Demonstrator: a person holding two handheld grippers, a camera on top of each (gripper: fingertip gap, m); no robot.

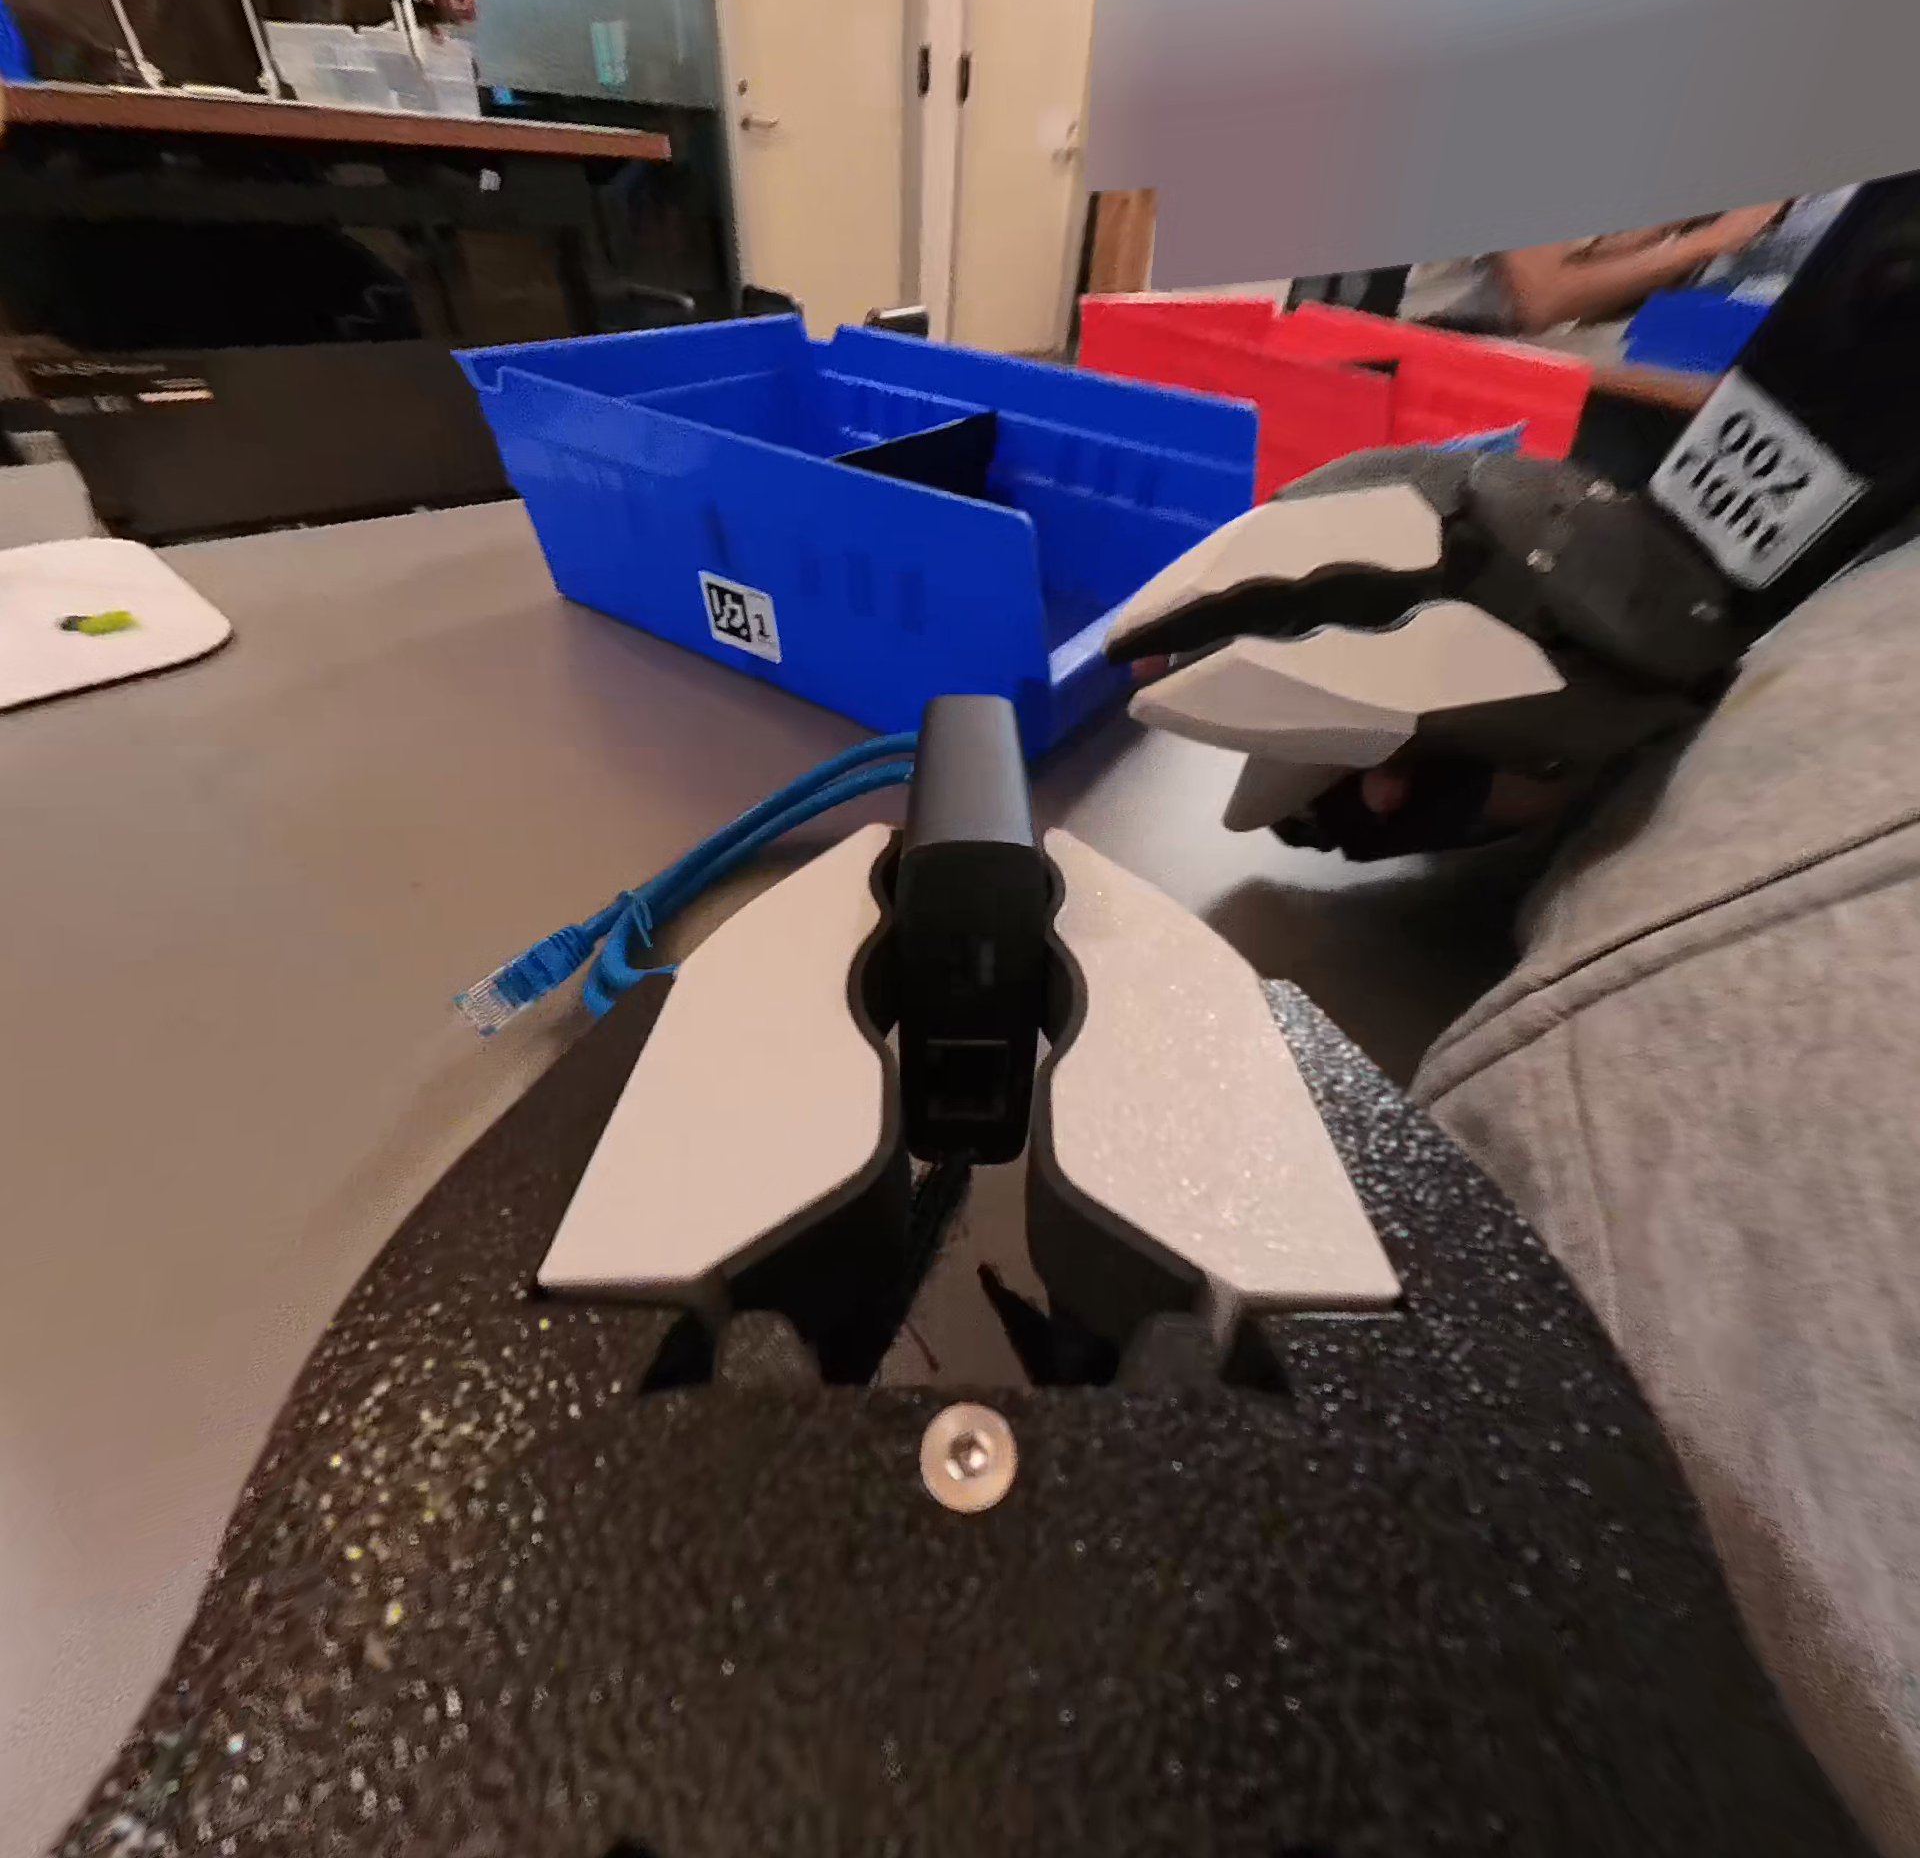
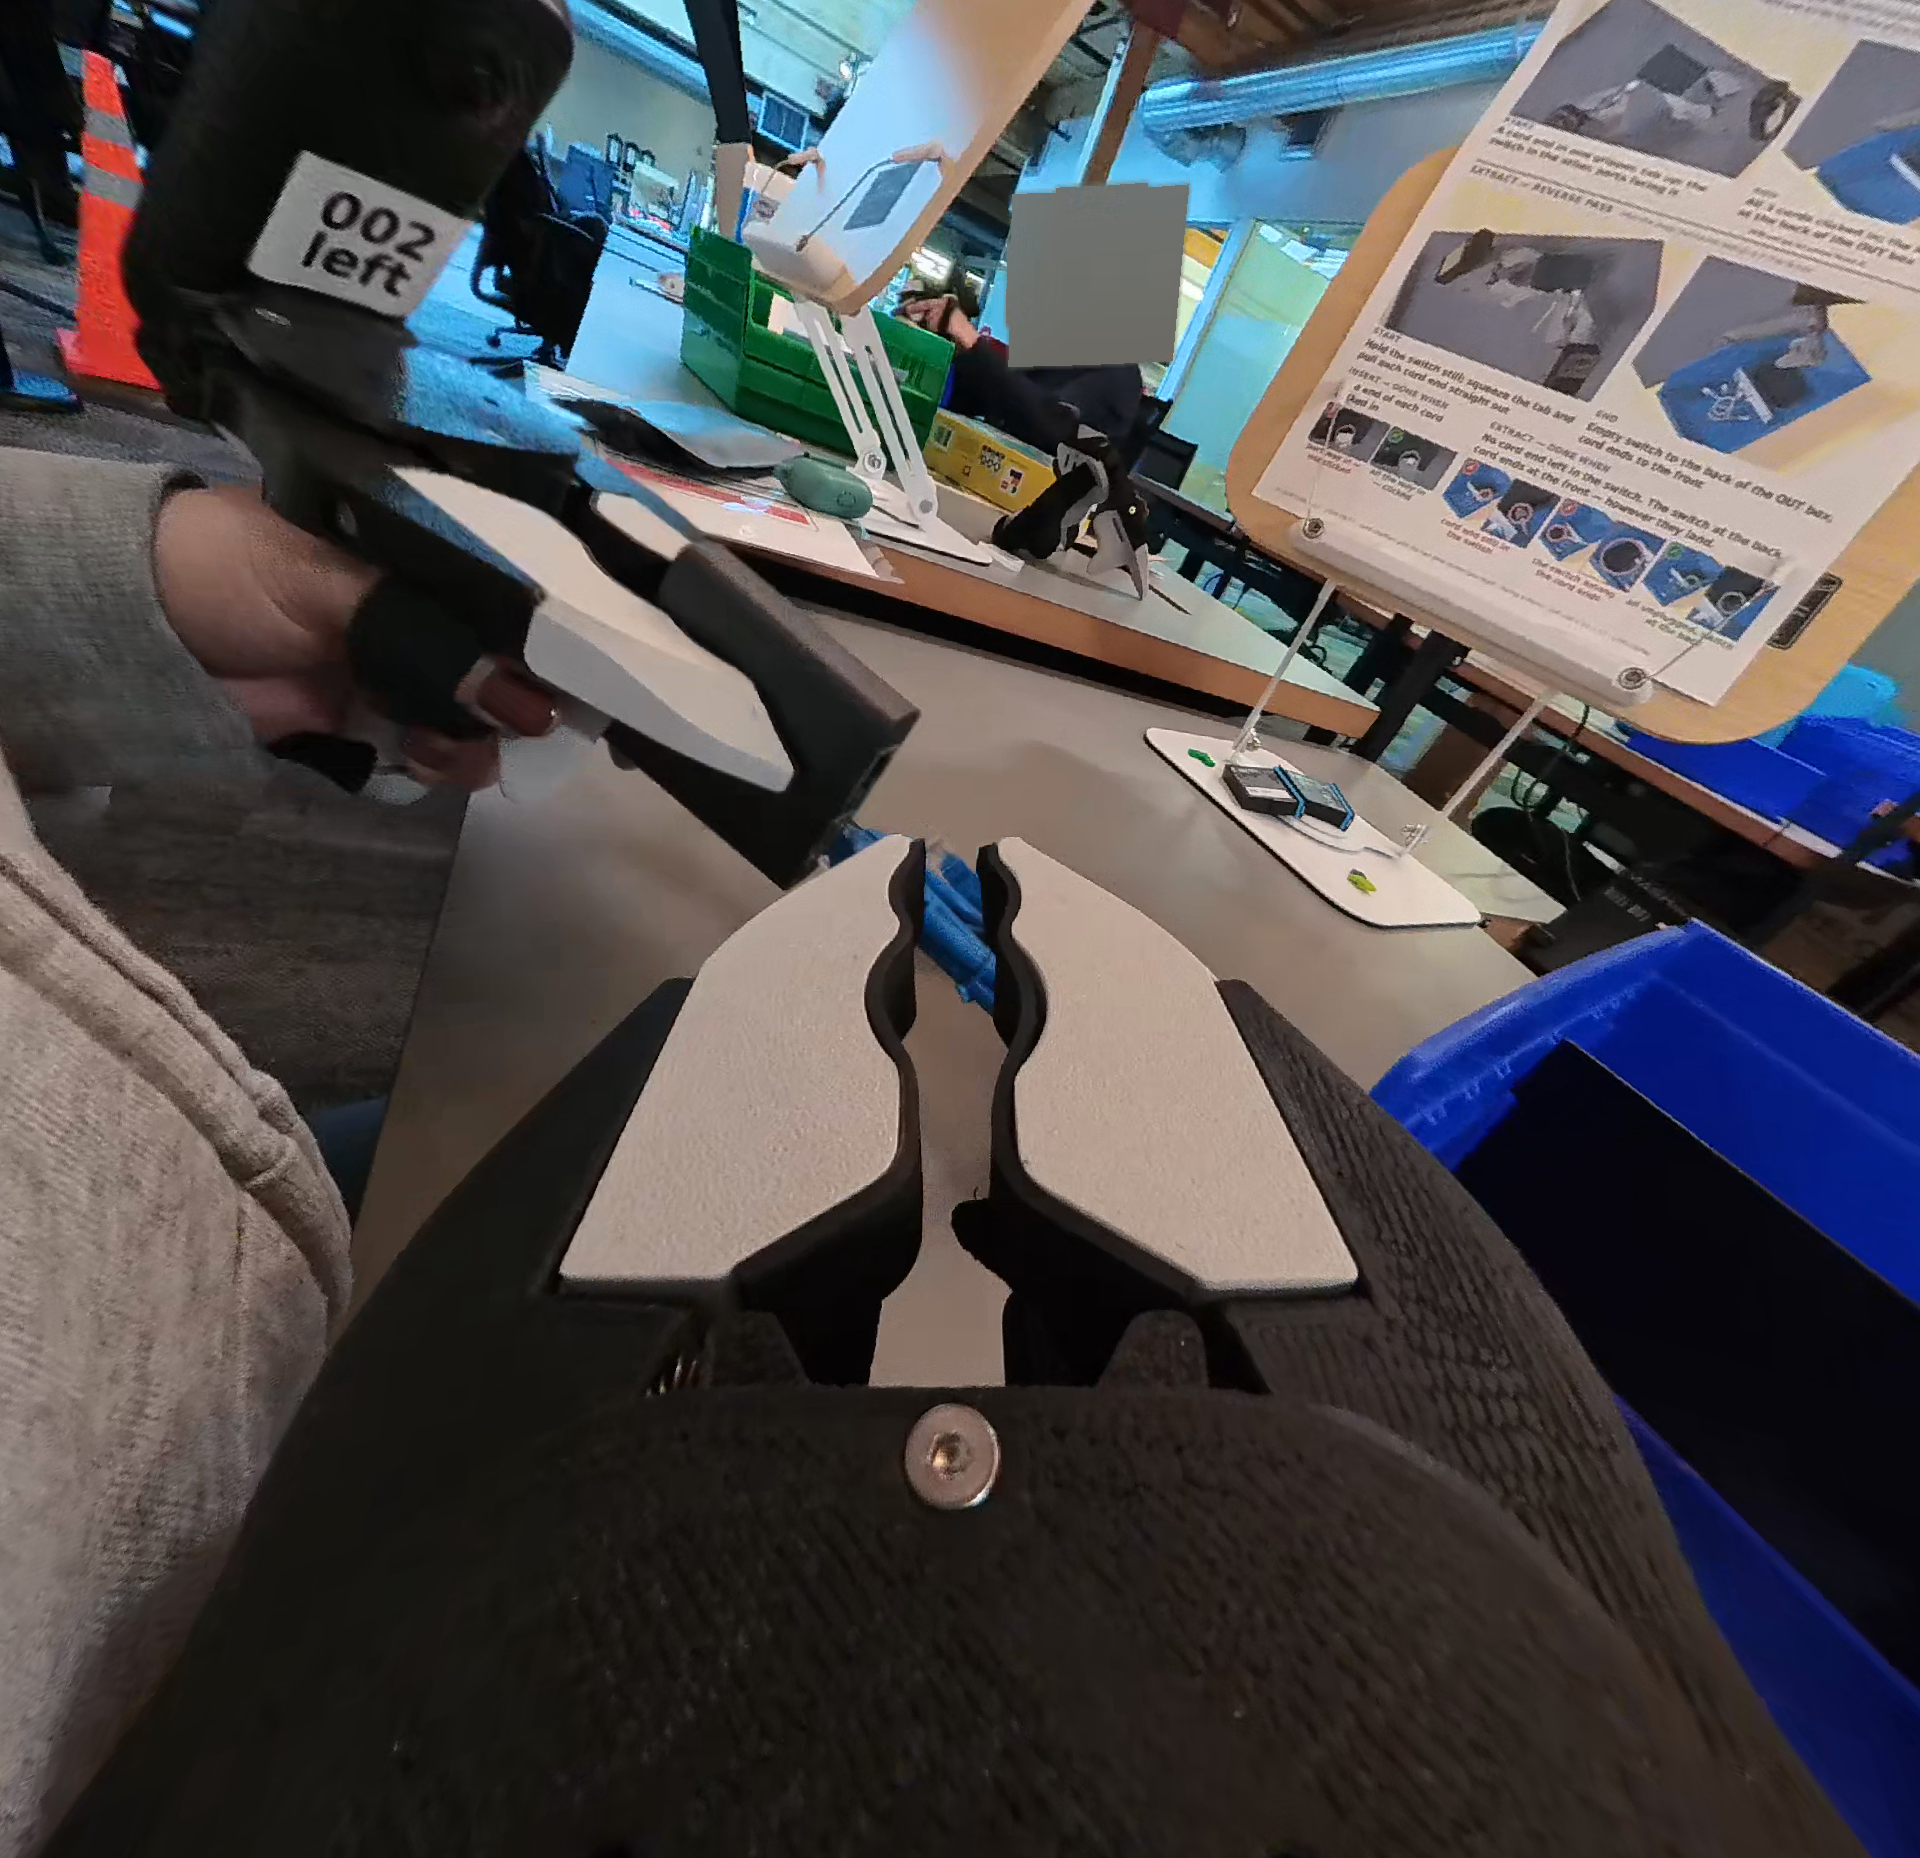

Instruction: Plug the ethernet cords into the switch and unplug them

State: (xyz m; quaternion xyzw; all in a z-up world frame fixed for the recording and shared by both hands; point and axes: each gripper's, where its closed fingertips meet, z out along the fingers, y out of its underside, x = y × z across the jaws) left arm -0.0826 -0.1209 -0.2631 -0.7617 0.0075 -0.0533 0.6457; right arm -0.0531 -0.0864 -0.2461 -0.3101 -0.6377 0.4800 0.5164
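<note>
While the left tongs (image 1: 971,852) hold the black switch (image 1: 971,935) clamped between both pads, its long body running out ahead of the fingertips and its port face looking back toward the camera, the step in hand looks to be picking up a cord end for plugging in. To do that well, I would judge, the switch should be kept steady and level with its open ports turned toward the incoming plug, and the plug should be taken just behind its clear tip, latch side matched to the port, then pushed straight in until it seats.

The blue ethernet cords (image 1: 727,873) lie on the grey worktop (image 1: 312,873) just left of the switch, running behind it, their plug ends nearest the camera and apart from it. A blue bin (image 1: 790,499) stands farther back, a red bin (image 1: 1340,374) beyond it to the right.

The right tongs (image 2: 951,852) stand nearly closed, with only a narrow slot between the pads. Blue cord (image 2: 961,935) shows in that slot, but whether the pads press it or it merely lies on the worktop beneath, I cannot tell. In the left wrist view these tongs hover right of the switch, near the blue bin's corner.
</note>
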